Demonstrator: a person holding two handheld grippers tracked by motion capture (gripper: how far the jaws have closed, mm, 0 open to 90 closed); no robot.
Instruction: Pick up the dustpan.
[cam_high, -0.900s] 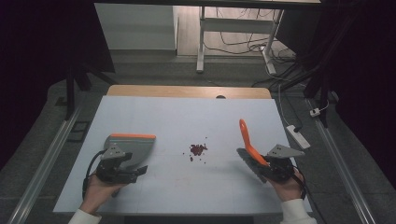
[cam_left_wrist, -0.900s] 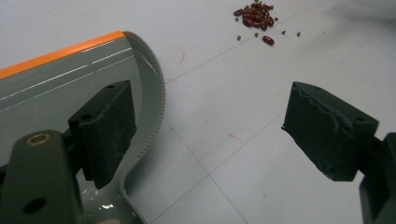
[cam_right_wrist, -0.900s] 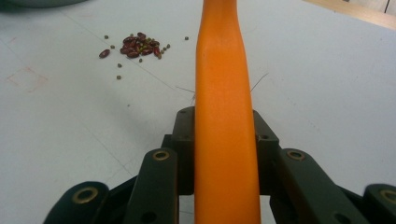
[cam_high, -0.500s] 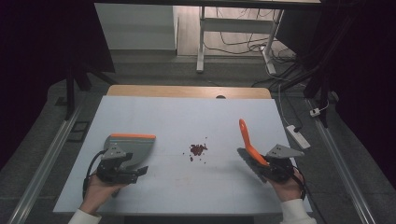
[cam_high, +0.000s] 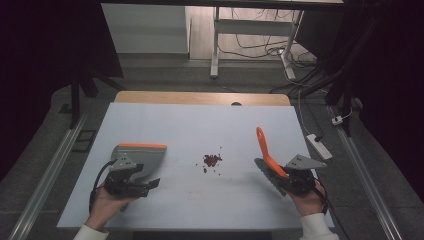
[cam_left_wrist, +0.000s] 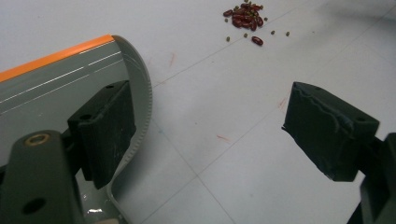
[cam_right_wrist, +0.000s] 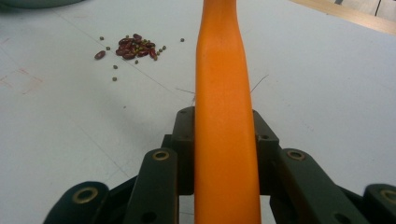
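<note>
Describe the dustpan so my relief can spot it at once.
On the white table, look near the left front, by the left gripper. The dustpan is a flat grey scoop with an orange edge, unlike the all-orange brush handle opposite.

The white rectangular tabletop (cam_high: 200, 125) lies under the left tongs (cam_high: 148, 185) and the right tongs (cam_high: 276, 172), with a pale wooden strip (cam_high: 200, 98) at its far edge. A white plastic power strip (cam_high: 318, 146) lies on the grey floor (cam_high: 380, 165) just right of the right tongs. A white metal desk frame (cam_high: 215, 45) stands well beyond both.
</note>
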